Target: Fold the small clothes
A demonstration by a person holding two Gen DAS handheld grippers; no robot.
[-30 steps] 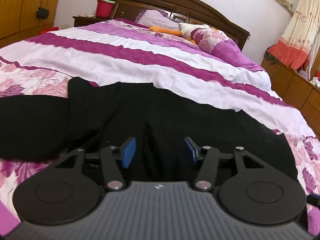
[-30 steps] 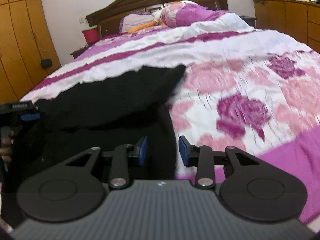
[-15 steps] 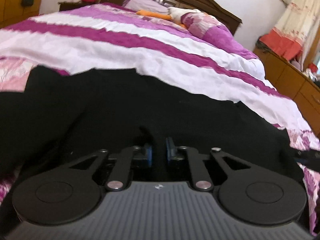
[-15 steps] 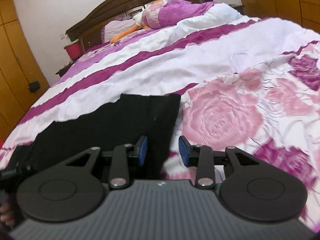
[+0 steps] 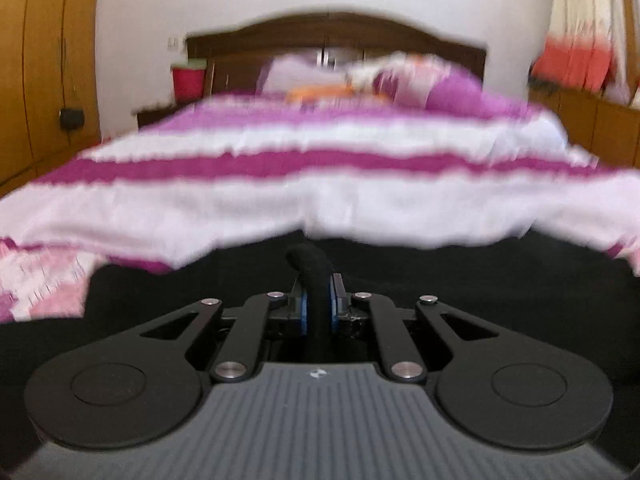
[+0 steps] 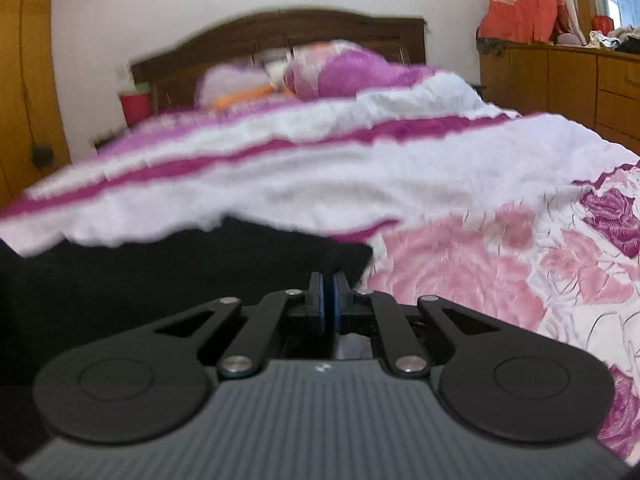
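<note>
Gripping the soft black fabric garment point(image 5: 460, 292) at its near edge, the left gripper point(image 5: 316, 312) has its blue pads closed on a raised pinch of cloth that stands up between them. The right gripper point(image 6: 327, 306) shows its blue pads drawn together at the garment's right-hand edge point(image 6: 200, 272); whether cloth is actually caught between them cannot be told from the right wrist view, since the pads nearly meet and nothing dark shows in the slit.

The garment lies spread across the foot of a bed, on a quilted bedspread with pink roses and purple and white stripes point(image 6: 480, 264). Both views are blurred.

Judgement on the step in hand: this appears to be the pick-up before a fold. To do it well, both near corners should be secure before lifting; the right-hand hold wants confirming first. The two grippers should then rise together and carry the edge evenly away from the person, so that the fold line stays straight and the cloth does not bunch. The left pinch looks narrow, so slippage is a risk.

Surroundings: a dark wooden headboard point(image 5: 336, 36), pillows with an orange and white soft toy point(image 6: 248, 94), a red bucket point(image 5: 187, 82) beside the bed, wooden cabinets point(image 6: 560, 80) along the right. Nothing stands in the path of the fold; the bedspread beyond the garment is unoccupied.
</note>
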